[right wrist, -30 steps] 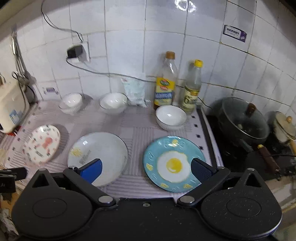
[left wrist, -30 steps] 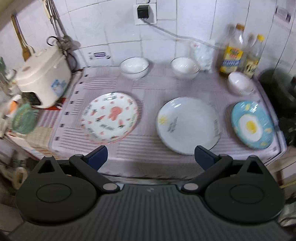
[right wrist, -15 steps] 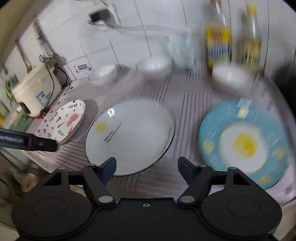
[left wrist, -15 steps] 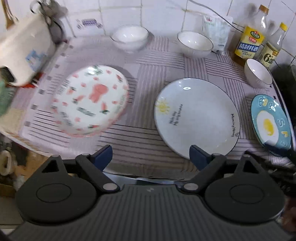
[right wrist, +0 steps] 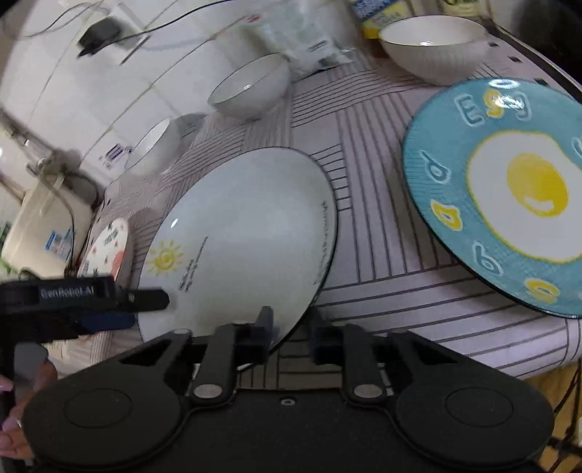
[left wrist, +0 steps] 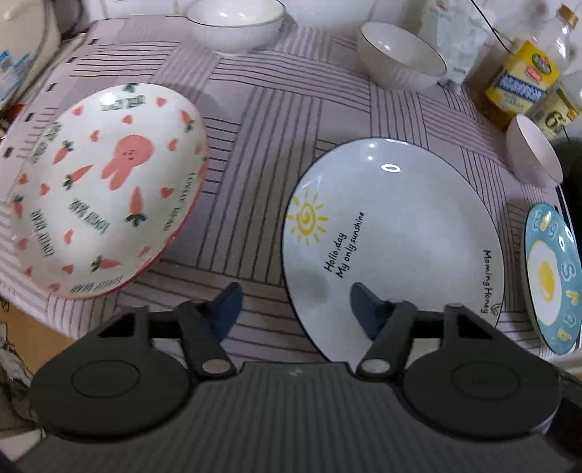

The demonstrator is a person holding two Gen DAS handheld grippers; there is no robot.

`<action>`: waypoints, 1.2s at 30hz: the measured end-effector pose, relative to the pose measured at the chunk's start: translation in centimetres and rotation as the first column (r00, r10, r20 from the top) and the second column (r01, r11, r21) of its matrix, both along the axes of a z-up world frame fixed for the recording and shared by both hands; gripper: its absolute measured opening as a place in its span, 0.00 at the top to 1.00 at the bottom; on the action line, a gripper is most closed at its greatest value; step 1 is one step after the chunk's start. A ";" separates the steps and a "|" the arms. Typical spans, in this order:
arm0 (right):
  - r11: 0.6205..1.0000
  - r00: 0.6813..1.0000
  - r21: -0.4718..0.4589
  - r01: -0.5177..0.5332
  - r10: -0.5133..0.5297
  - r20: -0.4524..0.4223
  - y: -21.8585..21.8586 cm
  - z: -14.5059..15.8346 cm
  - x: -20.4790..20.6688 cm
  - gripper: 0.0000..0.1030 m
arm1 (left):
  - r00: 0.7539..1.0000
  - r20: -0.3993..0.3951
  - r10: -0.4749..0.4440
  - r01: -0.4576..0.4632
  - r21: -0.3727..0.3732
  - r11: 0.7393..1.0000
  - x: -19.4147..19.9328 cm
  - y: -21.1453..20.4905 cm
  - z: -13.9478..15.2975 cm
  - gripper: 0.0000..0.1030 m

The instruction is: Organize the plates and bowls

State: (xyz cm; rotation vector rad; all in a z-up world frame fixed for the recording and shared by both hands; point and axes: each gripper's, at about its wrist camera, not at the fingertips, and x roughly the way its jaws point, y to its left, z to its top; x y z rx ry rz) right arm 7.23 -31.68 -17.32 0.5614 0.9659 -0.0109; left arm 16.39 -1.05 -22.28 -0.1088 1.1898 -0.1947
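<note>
Three plates lie on a striped cloth (left wrist: pixel 254 152): a rabbit plate (left wrist: pixel 105 189) at left, a pale sun plate (left wrist: pixel 393 233) in the middle and a blue egg plate (right wrist: pixel 509 193) at right. Three white bowls (left wrist: pixel 236 22) (left wrist: pixel 400 54) (left wrist: pixel 531 152) stand behind them. My left gripper (left wrist: pixel 294 309) is open, its fingers straddling the sun plate's near left rim. My right gripper (right wrist: pixel 291 333) is open but narrowed, its fingers either side of the sun plate's (right wrist: pixel 243 233) near right rim. The left gripper (right wrist: pixel 120 305) also shows in the right wrist view.
A rice cooker (right wrist: pixel 40 225) stands at the far left. Oil bottles (left wrist: pixel 523 72) and a plastic bag (right wrist: pixel 305 43) stand against the tiled wall. A dark pot (left wrist: pixel 573 174) sits right of the cloth. A plug and cable (right wrist: pixel 102 32) hang on the wall.
Both grippers have moved down and forward to the sun plate's near rim. Both have narrowed, the right one more.
</note>
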 end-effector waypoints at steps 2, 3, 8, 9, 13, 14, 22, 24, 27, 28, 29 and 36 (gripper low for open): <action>1.000 0.999 0.018 0.025 -0.026 0.019 -0.3 -0.2 -0.5 0.80 | 0.999 -0.021 -0.024 0.024 -0.001 1.000 0.5 0.0 -0.7 0.61; 0.999 0.999 0.024 0.035 -0.036 0.032 -0.3 -0.3 -0.7 0.80 | 0.999 -0.030 -0.043 0.043 -0.011 0.999 0.6 0.1 -1.0 0.69; 1.000 0.999 -0.013 0.015 -0.014 0.045 0.2 -0.1 -0.6 0.79 | 0.992 -0.034 -0.121 0.121 -0.012 0.993 0.6 -0.3 -0.5 0.79; 0.999 0.999 -0.035 -0.003 0.005 0.052 0.4 0.0 -0.6 0.79 | 0.990 -0.038 -0.135 0.135 0.001 0.991 0.8 -0.5 -0.3 0.78; 0.997 0.996 -0.076 -0.030 0.037 0.085 0.9 0.4 0.4 0.77 | 0.984 -0.021 -0.178 0.178 0.034 0.983 1.4 -0.7 0.5 0.78; 0.995 0.995 -0.095 -0.035 0.044 0.093 1.1 0.6 0.6 0.77 | 0.984 -0.020 -0.177 0.177 0.039 0.983 1.5 -0.6 0.7 0.78; 0.986 0.986 -0.139 -0.087 0.106 0.131 2.1 1.3 3.7 0.76 | 0.988 -0.028 -0.153 0.154 0.040 0.987 4.1 1.0 1.4 0.77; 0.985 0.984 -0.147 -0.094 0.114 0.137 2.3 1.5 4.6 0.76 | 0.990 -0.051 -0.129 0.131 0.023 0.991 5.1 1.5 1.5 0.77; 0.984 0.981 -0.145 -0.099 0.121 0.149 2.4 1.8 6.0 0.76 | 0.991 -0.086 -0.101 0.101 -0.014 0.995 6.7 2.2 1.4 0.77; 0.983 0.980 -0.149 -0.106 0.128 0.150 2.5 1.8 6.5 0.76 | 0.991 -0.090 -0.097 0.095 -0.016 0.995 7.1 2.3 1.4 0.77; 0.981 0.980 -0.157 -0.111 0.134 0.148 2.6 1.8 6.8 0.76 | 0.991 -0.084 -0.103 0.103 -0.010 0.995 7.4 2.2 1.4 0.77; 0.983 0.987 -0.167 -0.080 0.102 0.124 2.4 1.3 8.5 0.76 | 0.983 -0.094 -0.157 0.158 0.001 0.987 9.4 1.6 0.9 0.76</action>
